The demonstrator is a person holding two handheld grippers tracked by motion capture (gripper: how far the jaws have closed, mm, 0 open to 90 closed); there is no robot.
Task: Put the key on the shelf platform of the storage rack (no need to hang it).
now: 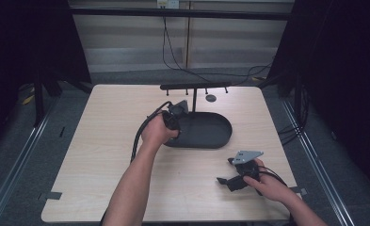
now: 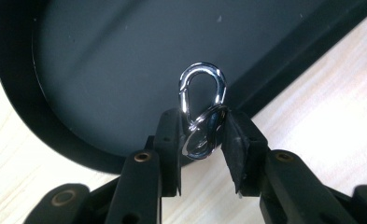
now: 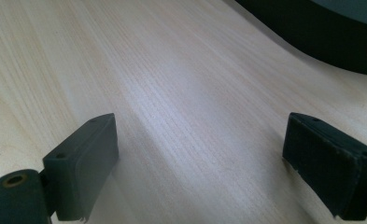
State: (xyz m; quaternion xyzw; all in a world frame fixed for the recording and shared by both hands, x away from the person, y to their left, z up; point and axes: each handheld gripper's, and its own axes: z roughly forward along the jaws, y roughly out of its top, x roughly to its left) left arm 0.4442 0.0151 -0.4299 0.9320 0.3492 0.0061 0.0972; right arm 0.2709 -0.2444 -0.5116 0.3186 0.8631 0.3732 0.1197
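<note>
The left gripper (image 2: 202, 140) pinches a shiny silver metal carabiner clip with a ring (image 2: 202, 109), its long axis pointing away from the jaws, over the near-left rim of the black oval tray (image 1: 220, 136). The right gripper (image 3: 200, 163) gapes wide, holding nothing, near the near-right corner of the pale wooden worktop (image 1: 102, 155). Grey floor surrounds it.

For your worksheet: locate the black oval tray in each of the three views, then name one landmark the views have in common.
High view: black oval tray at table centre, beside the left gripper.
Left gripper view: tray across the upper left, behind the silver carabiner held in the jaws.
Right gripper view: tray rim in the top right corner.
Shared landmark: the light wooden table.
</note>
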